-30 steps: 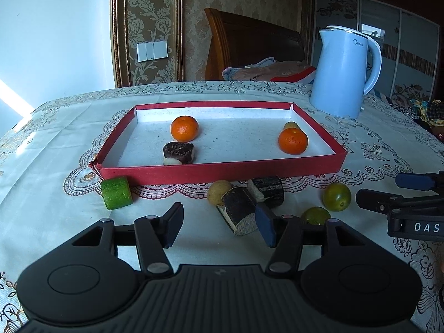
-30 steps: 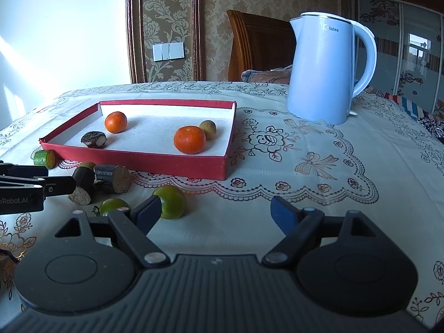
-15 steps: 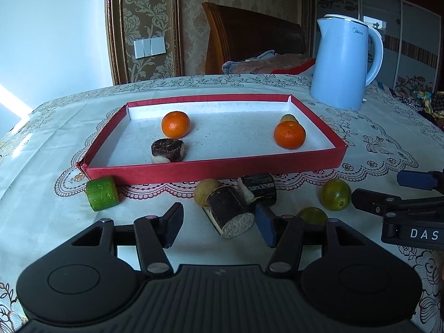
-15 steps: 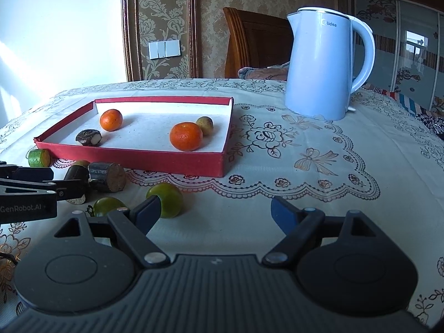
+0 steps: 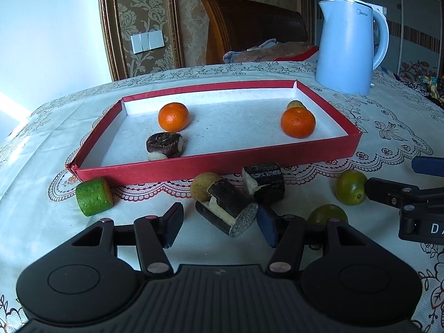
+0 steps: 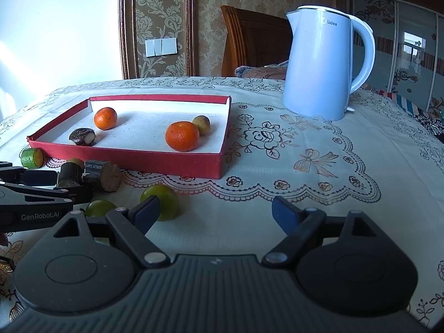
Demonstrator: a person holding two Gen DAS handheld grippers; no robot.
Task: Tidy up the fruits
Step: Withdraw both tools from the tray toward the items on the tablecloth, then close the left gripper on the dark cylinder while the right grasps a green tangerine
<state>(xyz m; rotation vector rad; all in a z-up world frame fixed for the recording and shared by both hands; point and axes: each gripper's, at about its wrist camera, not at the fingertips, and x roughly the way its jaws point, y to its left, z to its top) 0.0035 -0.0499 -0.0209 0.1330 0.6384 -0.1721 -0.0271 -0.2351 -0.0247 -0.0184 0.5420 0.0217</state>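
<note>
Careful: your left gripper point(image 5: 220, 220), jaws apart, crowds the cane point(image 5: 226, 206) before the tray point(image 5: 216, 166); a nudge rolls it.

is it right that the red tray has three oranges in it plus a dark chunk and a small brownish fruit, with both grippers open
Not quite: the red tray holds two oranges, not three, one at the left and one at the right. The left wrist view shows this. The dark chunk and small brownish fruit are there, and the left gripper and right gripper are open.

Two low tabletop views, shared tray point(image 5: 211, 166)
</note>
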